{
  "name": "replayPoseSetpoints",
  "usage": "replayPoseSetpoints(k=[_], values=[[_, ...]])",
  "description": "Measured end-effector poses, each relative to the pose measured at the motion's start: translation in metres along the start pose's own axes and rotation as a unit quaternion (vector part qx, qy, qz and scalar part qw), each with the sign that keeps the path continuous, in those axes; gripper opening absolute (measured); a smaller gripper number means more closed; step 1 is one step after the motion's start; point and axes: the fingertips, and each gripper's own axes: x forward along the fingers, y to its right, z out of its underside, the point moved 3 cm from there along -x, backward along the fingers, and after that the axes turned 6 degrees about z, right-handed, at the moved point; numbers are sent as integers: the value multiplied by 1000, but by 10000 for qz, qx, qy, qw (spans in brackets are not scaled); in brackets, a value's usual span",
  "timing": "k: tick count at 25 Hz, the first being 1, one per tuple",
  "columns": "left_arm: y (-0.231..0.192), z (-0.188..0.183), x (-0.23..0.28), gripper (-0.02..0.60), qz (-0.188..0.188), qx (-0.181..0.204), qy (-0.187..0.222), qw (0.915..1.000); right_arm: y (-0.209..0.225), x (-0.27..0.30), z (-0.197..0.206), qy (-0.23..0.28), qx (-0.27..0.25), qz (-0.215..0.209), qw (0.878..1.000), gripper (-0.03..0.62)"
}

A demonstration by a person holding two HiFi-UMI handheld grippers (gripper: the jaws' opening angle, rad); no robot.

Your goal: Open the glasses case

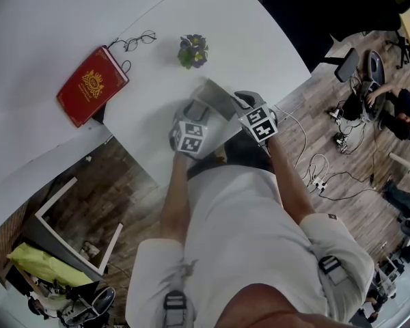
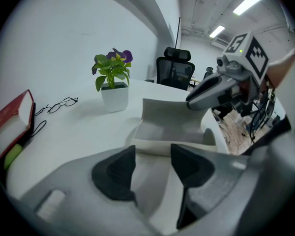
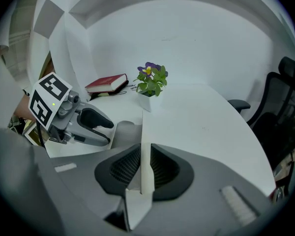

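Observation:
The white glasses case (image 1: 215, 94) lies on the white table near its front edge, with its lid raised. In the left gripper view the case (image 2: 177, 127) shows as an open tray with the lid standing behind it. My right gripper (image 3: 146, 168) is shut on the thin white lid edge (image 3: 146, 146), which stands upright between its pads. It reaches the case from the right (image 1: 234, 100) and holds the lid's right end (image 2: 194, 102). My left gripper (image 2: 153, 166) has its jaws apart just short of the case's near edge (image 1: 195, 108), with no pad pressing on the case.
A red book (image 1: 92, 84) lies at the far left with a pair of glasses (image 1: 140, 41) beside it. A small potted plant (image 1: 193, 50) stands behind the case. A black office chair (image 2: 174, 68) is past the table's far end. Cables and a seated person (image 1: 396, 108) are on the floor at the right.

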Motion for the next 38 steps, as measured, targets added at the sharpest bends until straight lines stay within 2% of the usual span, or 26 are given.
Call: replayPoseSetpoints(k=[13,24,31,38], values=[[0,3,2,219,-72,12,33,10000,7,1,4,15,-6,237,9997,114],[6,-6,-15,216,-88,8,226,9997,-1,-14,-6,367,53,317,9988,149],[10,-36,-47,216,-243,145,774,9966,-7,-41,-26,833,104,546,9950,170],[14,-71,-84,216,-348,368,1421,9885,-14,-72,-50,1410,53,835,9865,173]])
